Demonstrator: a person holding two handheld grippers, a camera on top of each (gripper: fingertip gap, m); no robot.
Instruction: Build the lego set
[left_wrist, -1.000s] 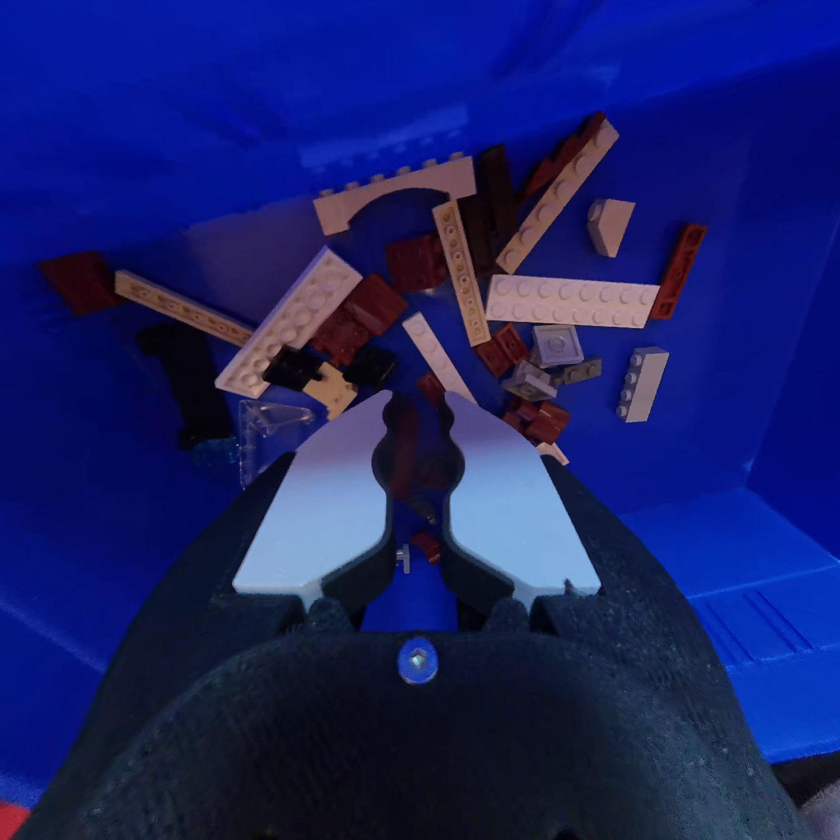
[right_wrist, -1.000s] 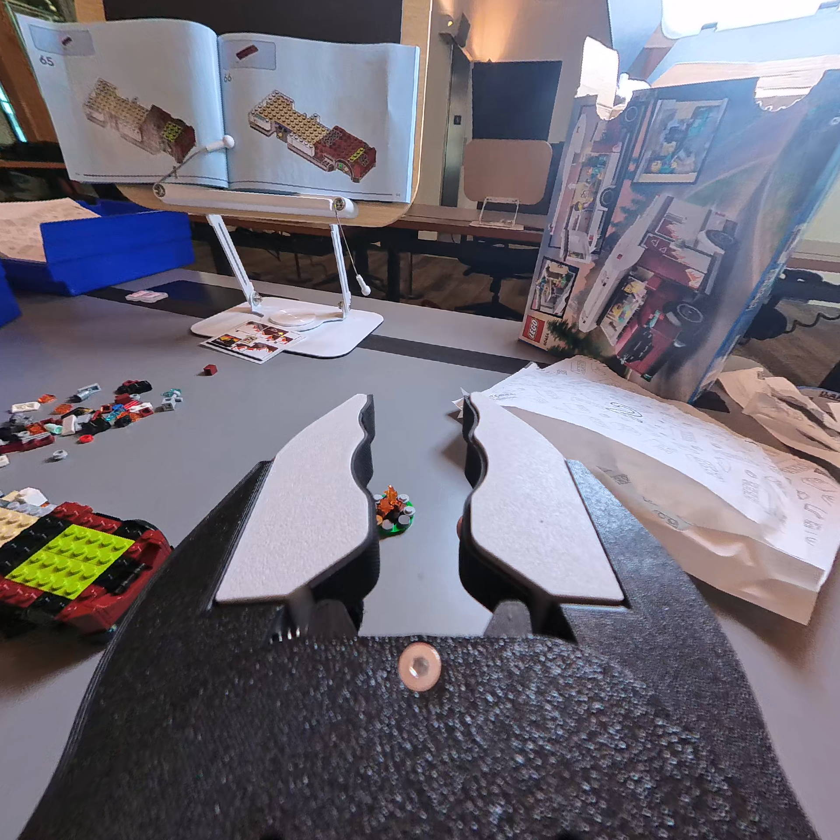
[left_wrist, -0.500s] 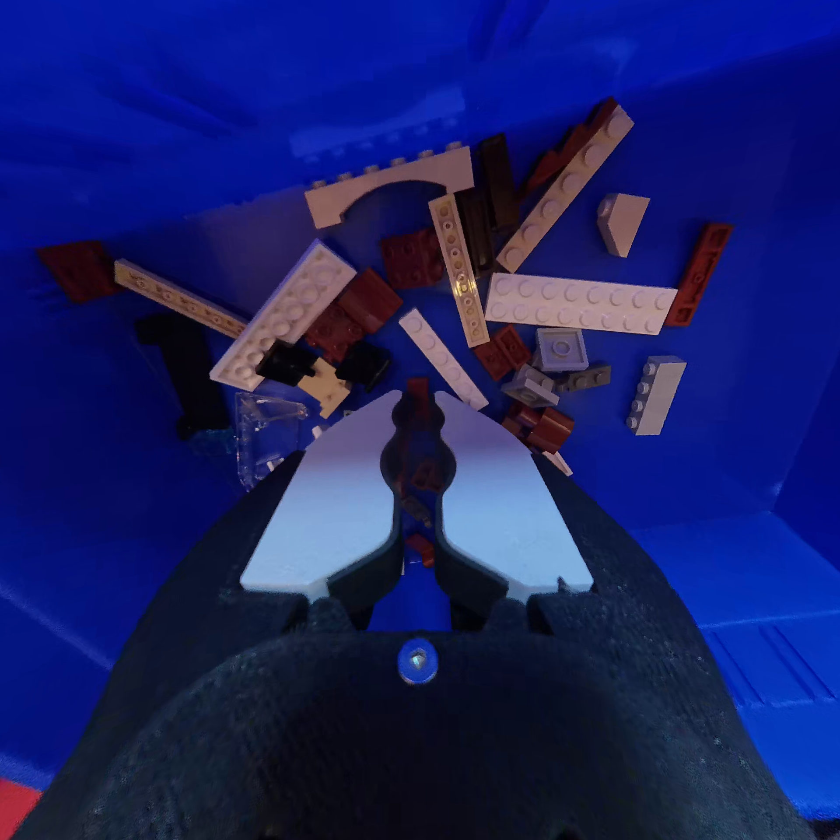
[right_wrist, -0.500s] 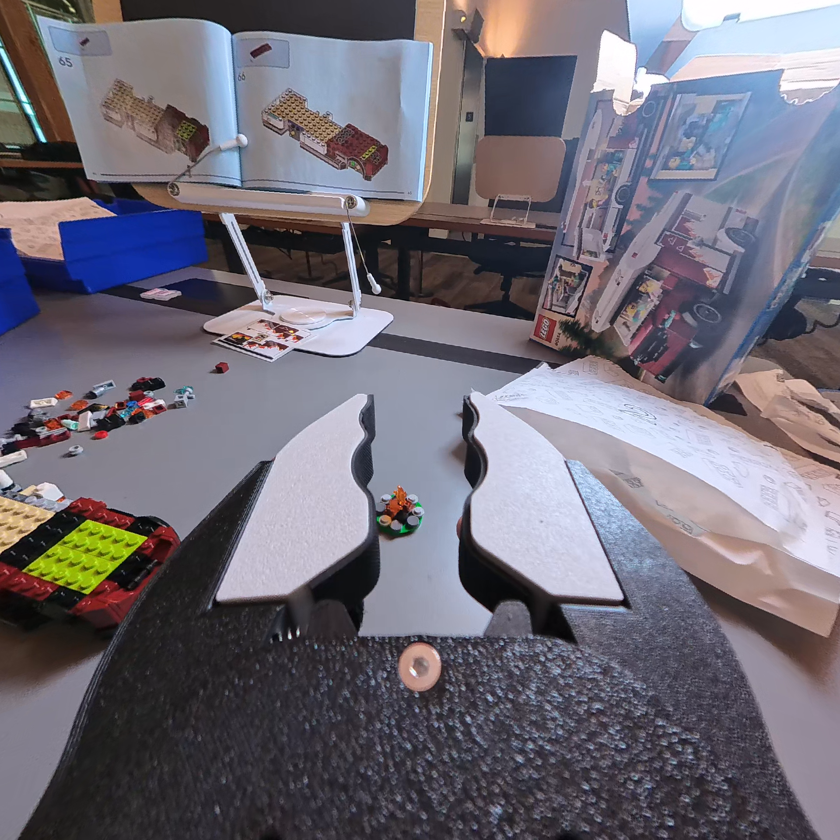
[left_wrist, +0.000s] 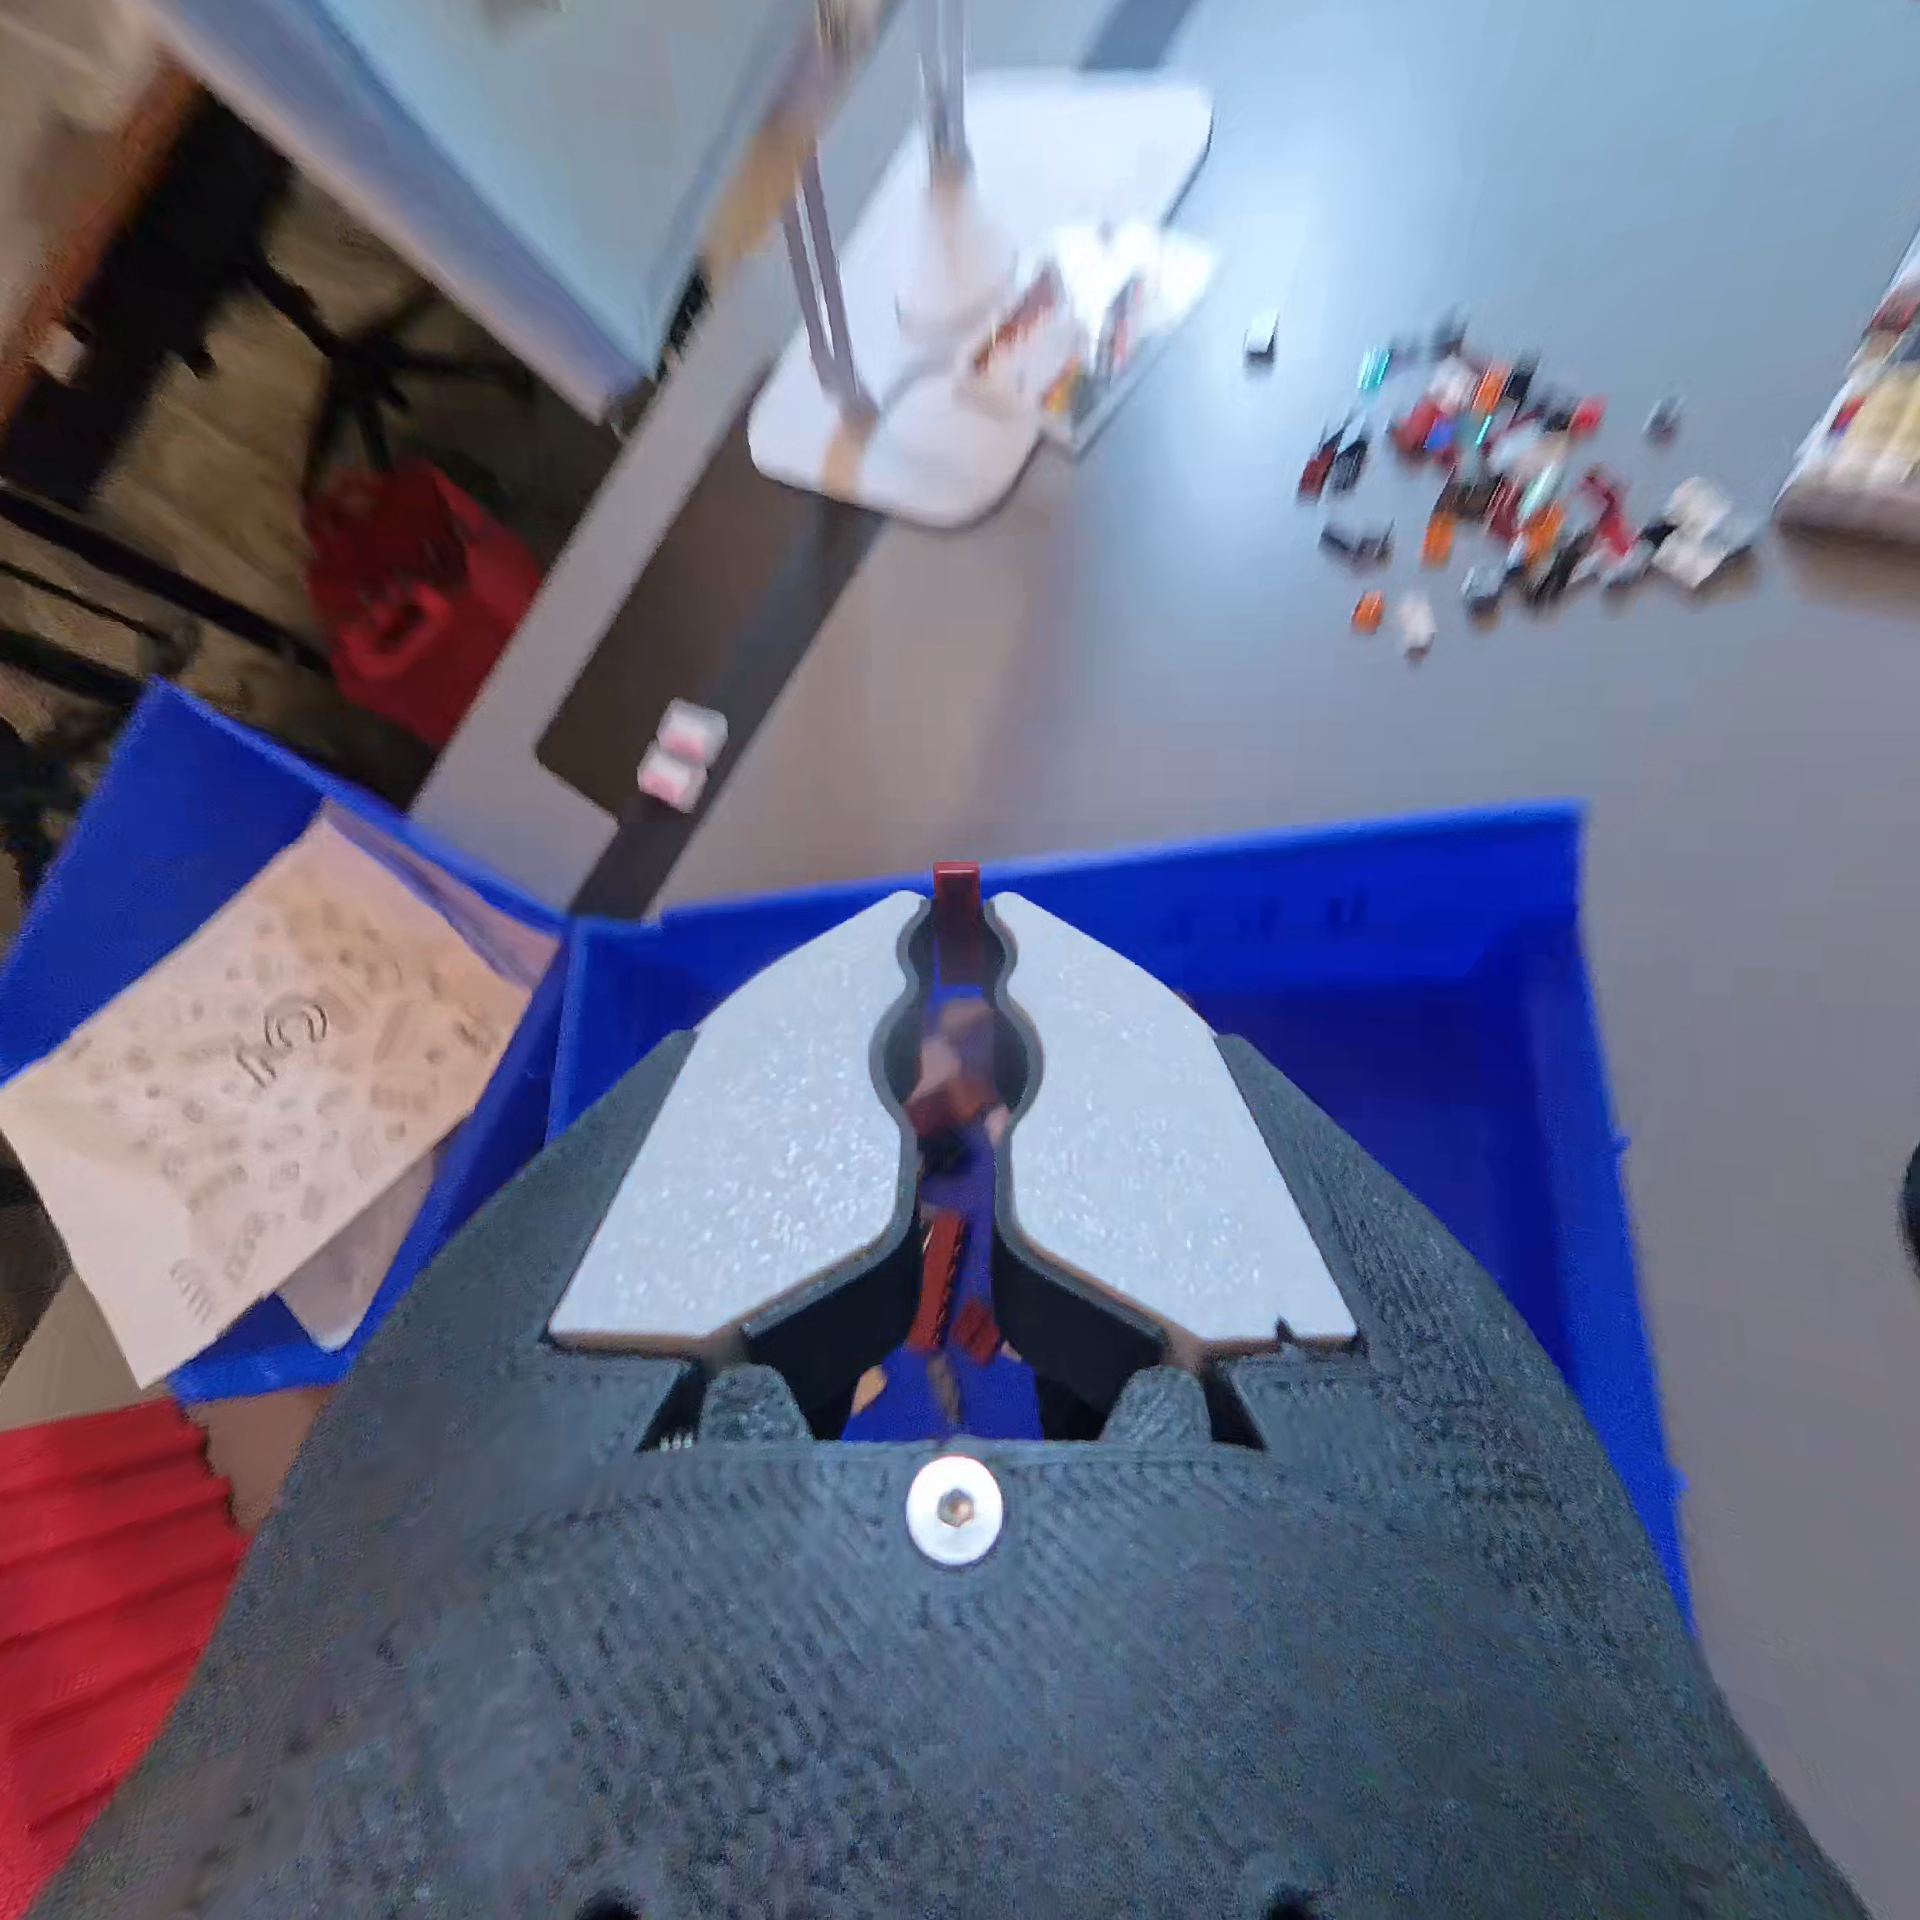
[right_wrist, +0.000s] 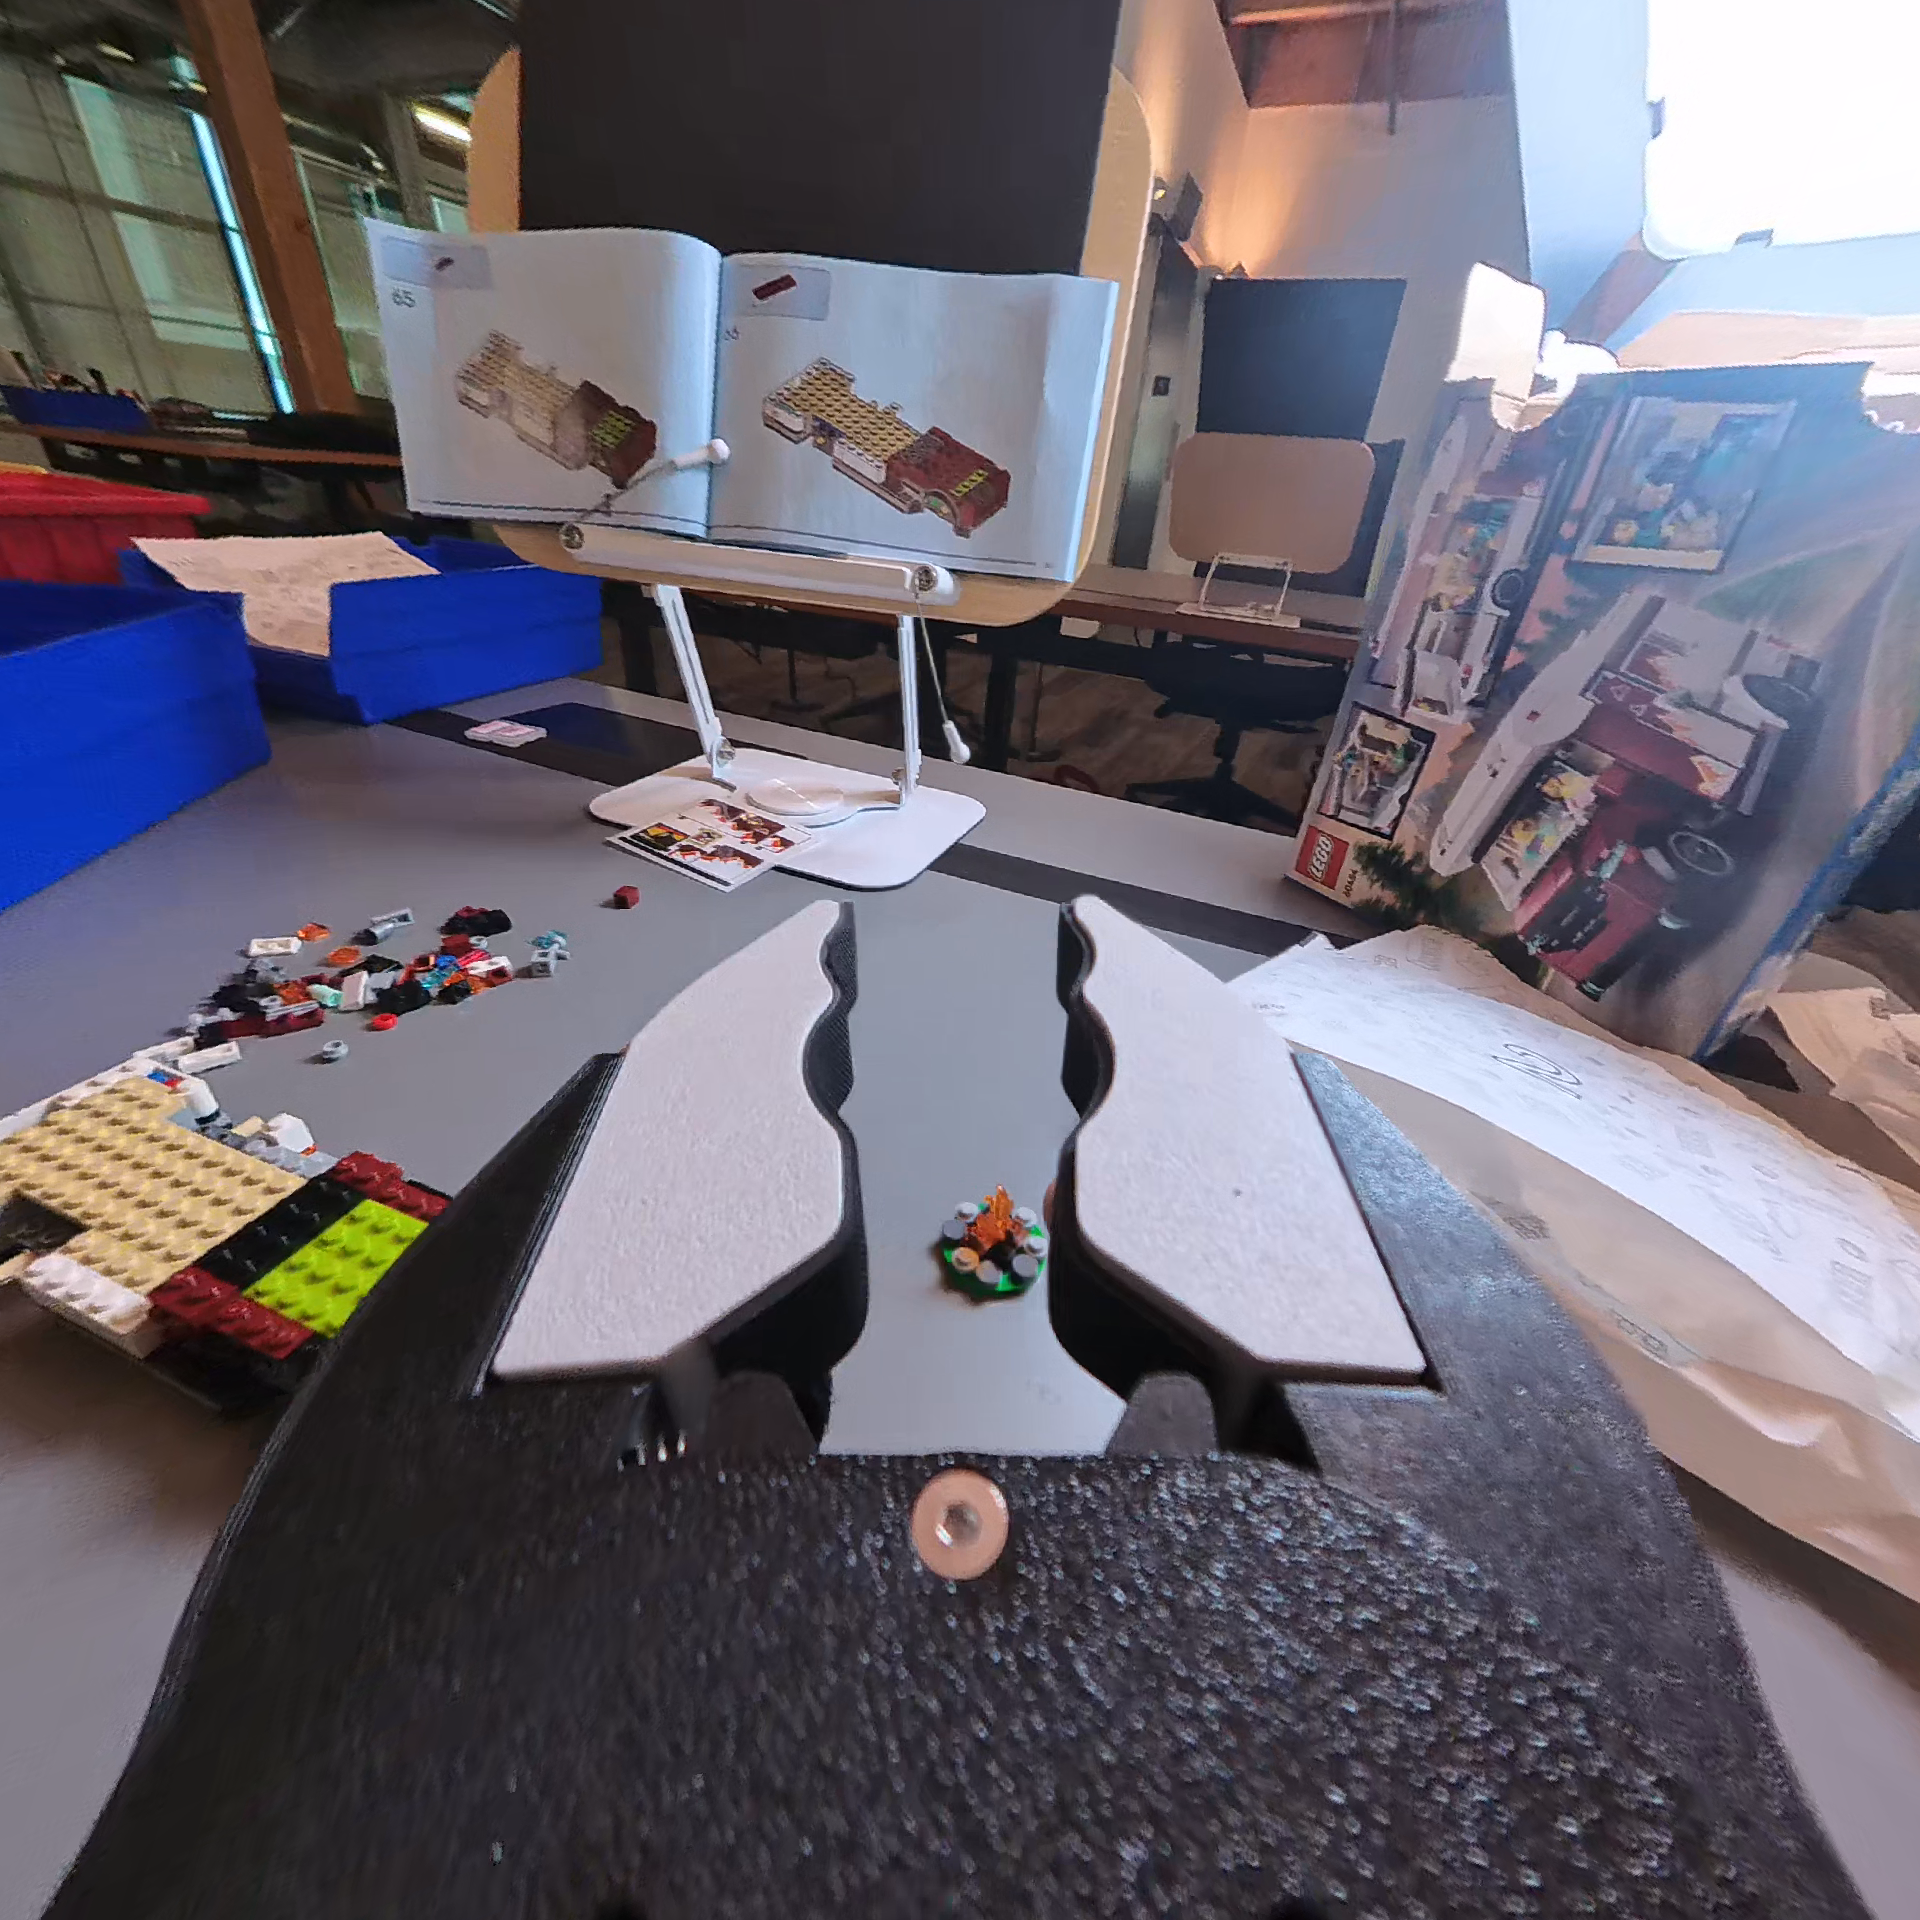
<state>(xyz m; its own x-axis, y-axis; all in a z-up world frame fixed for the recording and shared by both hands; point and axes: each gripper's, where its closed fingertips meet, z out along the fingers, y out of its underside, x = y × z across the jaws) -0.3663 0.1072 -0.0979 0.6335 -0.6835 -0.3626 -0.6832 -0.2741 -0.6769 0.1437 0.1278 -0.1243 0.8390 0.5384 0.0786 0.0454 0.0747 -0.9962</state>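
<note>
The left gripper (left_wrist: 958, 914) pinches 1 dark red brick (left_wrist: 956, 902) (lower part hidden) above the blue bin (left_wrist: 1351, 914); the right gripper (right_wrist: 956, 935) is open over the grey tabletop (right_wrist: 644, 997).

- A dark red piece (left_wrist: 957, 914) is clamped between white, speckled pads (left_wrist: 790, 1132) set in black bodies.
- The bin (left_wrist: 1351, 935) behind is saturated blue.
- The table (right_wrist: 520, 1039) is grey with a black stripe.
- A lime-green, tan, dark red and black model (right_wrist: 187, 1236) is seen near left.
</note>
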